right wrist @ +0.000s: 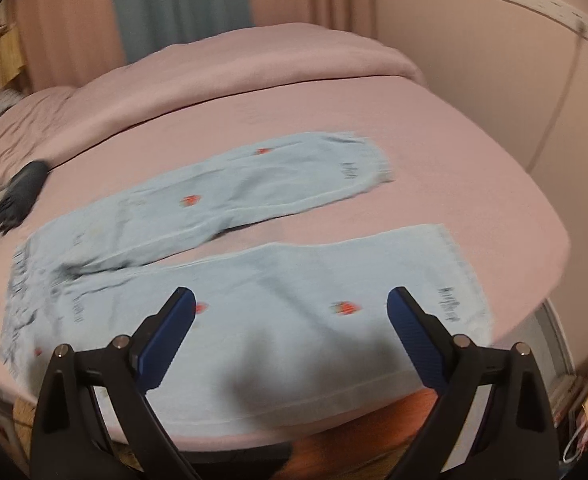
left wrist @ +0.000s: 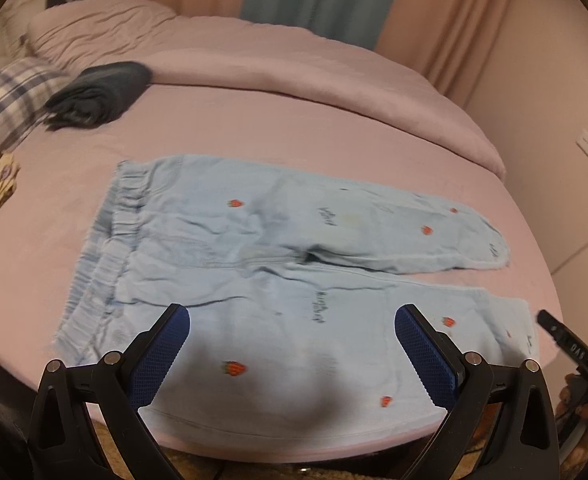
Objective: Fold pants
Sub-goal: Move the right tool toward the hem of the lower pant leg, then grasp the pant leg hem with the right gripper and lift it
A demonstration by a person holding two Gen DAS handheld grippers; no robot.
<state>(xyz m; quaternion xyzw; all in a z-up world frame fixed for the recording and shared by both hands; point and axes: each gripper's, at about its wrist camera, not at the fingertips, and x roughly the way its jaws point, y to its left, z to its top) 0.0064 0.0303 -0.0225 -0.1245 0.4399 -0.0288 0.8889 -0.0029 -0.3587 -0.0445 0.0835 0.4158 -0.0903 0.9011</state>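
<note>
**A:** Take us across, left to right. What have you got?

**B:** Far left, a plaid pillow (left wrist: 10,96) and a rolled dark garment (left wrist: 102,94), both well clear of the work. Then the pants (left wrist: 278,264), pale blue with little red strawberries, lying flat on the pink bed (left wrist: 254,120), waistband to my left and both legs running out to the right. My left gripper (left wrist: 292,354) hangs over the near leg with its fingers spread wide, nothing between them. My right gripper (right wrist: 291,330) is further along that same leg, near the hem, and it too is gaping and empty.

**A:** Where's the danger?

**B:** The near edge. That leg lies right along the lip of the mattress, so a sloppy pinch could drag the cloth off the side. And this is thin, soft cotton: I reckon I could easily catch just the top layer, and the fold would come up skewed.

**A:** Anything else about the fabric?

**B:** The waistband is gathered elastic, bunchy and thick, while the legs are limp and lightly creased with frayed-looking hems. The legs splay apart too, so uneven lifts would leave them misaligned.
</note>
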